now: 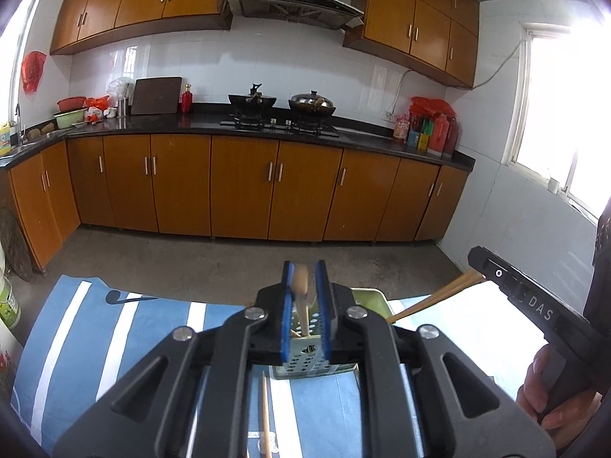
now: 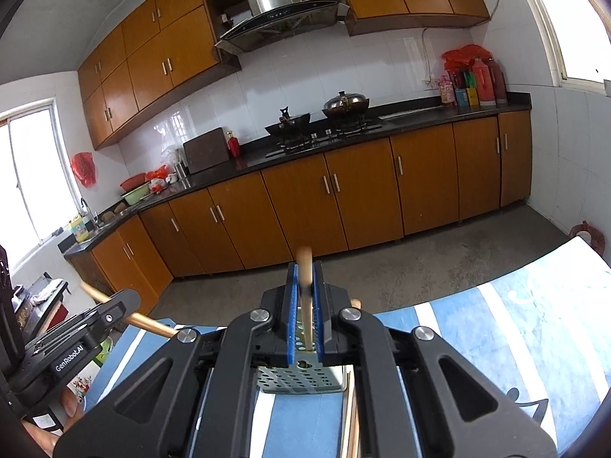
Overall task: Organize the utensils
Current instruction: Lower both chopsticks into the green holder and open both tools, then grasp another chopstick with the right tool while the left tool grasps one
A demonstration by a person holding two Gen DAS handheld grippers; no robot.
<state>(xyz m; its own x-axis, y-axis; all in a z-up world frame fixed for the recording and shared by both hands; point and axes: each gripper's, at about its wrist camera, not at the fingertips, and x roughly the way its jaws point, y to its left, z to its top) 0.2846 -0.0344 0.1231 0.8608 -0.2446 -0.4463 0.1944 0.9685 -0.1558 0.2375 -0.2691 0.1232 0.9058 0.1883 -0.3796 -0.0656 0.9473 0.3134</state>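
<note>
Left wrist view: the left gripper (image 1: 304, 286) pinches a wooden utensil handle (image 1: 301, 297), its lower end inside the perforated metal holder (image 1: 305, 358) directly beneath.

Right wrist view: the right gripper (image 2: 304, 286) pinches chopsticks (image 2: 306, 305) upright over the same holder (image 2: 298, 379).

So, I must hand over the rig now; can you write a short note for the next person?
Left gripper: fingers around a wooden utensil handle standing over the perforated metal utensil holder.
Right gripper: shut on chopsticks, also over the holder.
Done: both items brought to the holder, on the blue striped cloth.
Left: lower and release both; more chopsticks lie loose on the cloth near the holder.
</note>
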